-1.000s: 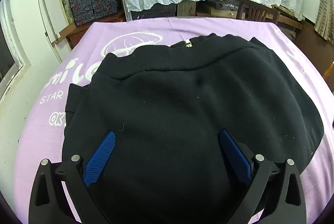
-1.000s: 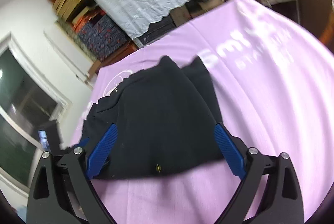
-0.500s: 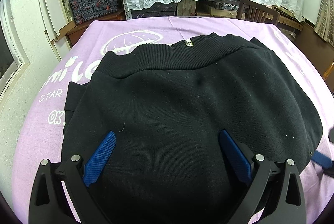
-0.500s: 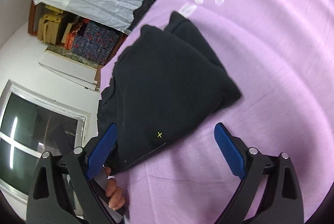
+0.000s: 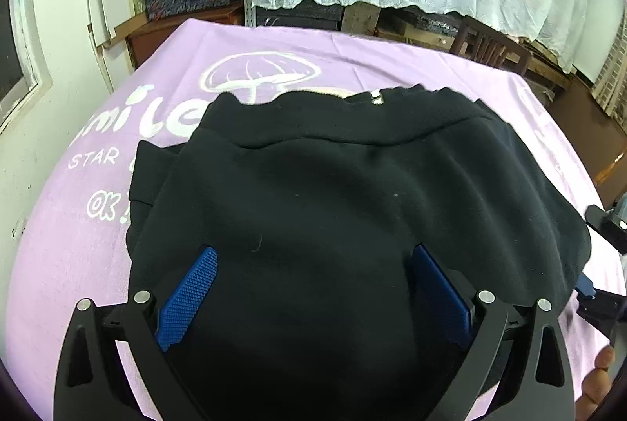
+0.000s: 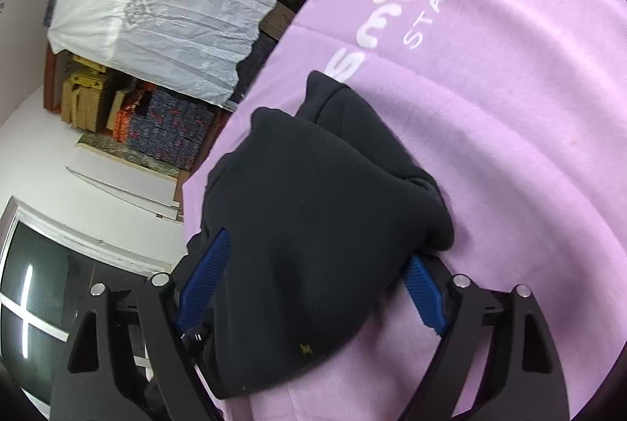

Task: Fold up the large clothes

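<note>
The black garment (image 5: pixel 333 217) is lying folded into a compact bundle on the purple cloth (image 5: pixel 78 264) covering the desk; its ribbed hem and zipper end are showing at 12 o'clock in the left view. Folding is judged largely done; a last tuck or squaring of the edges may be left, though this cannot be confirmed.

The left gripper (image 5: pixel 313 295) is being held low over the bundle's near edge, jaws spread wide, nothing grasped; fabric is filling the gap between the blue pads (image 5: pixel 188 295).

The right gripper (image 6: pixel 317 287) is being presented at the bundle's right end, rolled to one side, jaws wide apart and straddling the fold; no pinch is seen. Its tip is appearing at 3 o'clock in the left view.
</note>
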Demonstrator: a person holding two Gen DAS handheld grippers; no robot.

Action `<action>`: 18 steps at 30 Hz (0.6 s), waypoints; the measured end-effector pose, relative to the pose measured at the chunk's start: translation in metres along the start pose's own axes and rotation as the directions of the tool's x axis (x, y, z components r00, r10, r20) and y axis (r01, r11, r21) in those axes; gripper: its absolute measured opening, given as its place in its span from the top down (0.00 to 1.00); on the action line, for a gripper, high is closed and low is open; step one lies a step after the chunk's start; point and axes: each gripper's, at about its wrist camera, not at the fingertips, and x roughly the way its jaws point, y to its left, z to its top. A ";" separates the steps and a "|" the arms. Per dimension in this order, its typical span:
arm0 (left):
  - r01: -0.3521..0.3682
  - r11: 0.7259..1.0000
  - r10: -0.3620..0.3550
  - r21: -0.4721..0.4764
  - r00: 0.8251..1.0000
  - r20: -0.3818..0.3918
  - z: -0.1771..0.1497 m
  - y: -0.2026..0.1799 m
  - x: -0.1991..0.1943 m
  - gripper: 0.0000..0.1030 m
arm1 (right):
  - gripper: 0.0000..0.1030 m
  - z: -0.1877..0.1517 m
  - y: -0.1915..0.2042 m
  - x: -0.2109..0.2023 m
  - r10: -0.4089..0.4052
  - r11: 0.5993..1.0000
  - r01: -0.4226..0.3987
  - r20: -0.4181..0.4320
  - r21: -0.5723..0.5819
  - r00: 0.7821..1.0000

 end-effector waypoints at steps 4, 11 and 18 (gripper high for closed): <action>-0.054 0.997 0.053 0.047 0.998 0.023 -0.004 -0.010 0.001 0.03 | 0.20 0.004 0.002 0.011 -0.031 0.999 0.031 -0.010 -0.008 0.999; -0.047 0.998 0.046 0.044 0.998 0.032 -0.005 -0.010 0.002 0.03 | 0.18 0.011 0.007 0.024 -0.145 0.987 0.142 0.049 0.071 0.988; -0.055 0.998 0.054 0.043 0.998 0.024 -0.004 -0.012 0.003 0.03 | 0.32 0.006 0.003 0.018 -0.124 0.992 0.124 0.051 0.002 0.991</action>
